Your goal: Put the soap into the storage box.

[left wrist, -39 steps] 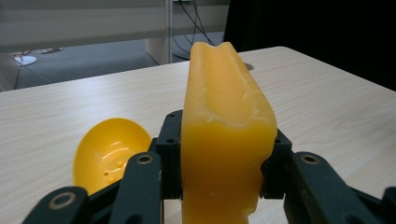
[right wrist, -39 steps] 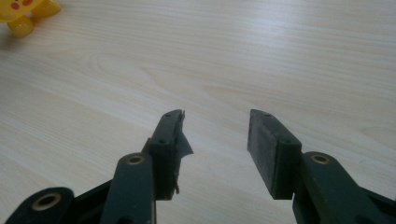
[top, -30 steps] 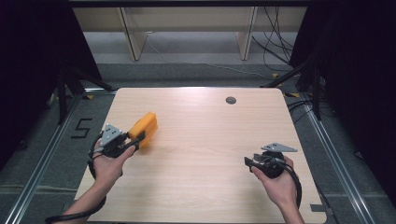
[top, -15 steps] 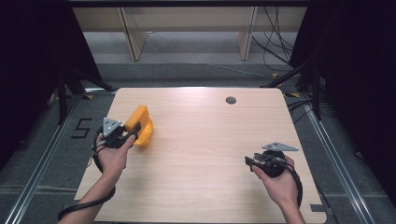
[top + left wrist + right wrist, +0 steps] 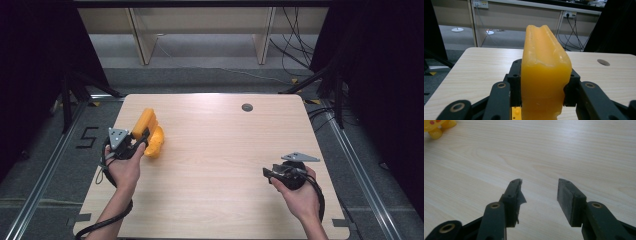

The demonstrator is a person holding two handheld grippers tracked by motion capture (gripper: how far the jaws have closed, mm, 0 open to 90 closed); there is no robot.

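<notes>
A soft orange-yellow toy (image 5: 148,131) sits at the left side of the table, and my left gripper (image 5: 141,138) is shut on it. In the left gripper view the toy (image 5: 544,72) rises upright between the two black jaws, which press on its sides. My right gripper (image 5: 267,173) hovers low over the right front part of the table, pointing left. In the right gripper view that gripper (image 5: 539,187) stands open over bare wood, and a yellow corner of the toy (image 5: 437,127) with a red dot peeks in at the top left.
The light wooden table (image 5: 225,150) has a round grey cable port (image 5: 247,107) near its far edge. Beyond the table stand pale furniture legs (image 5: 141,40) and loose black cables (image 5: 295,45) on the floor. Dark curtains flank both sides.
My left gripper has swung the orange toy from pointing right to pointing away and a little right, and shifted slightly toward the table's left edge. My right gripper has stayed in place.
</notes>
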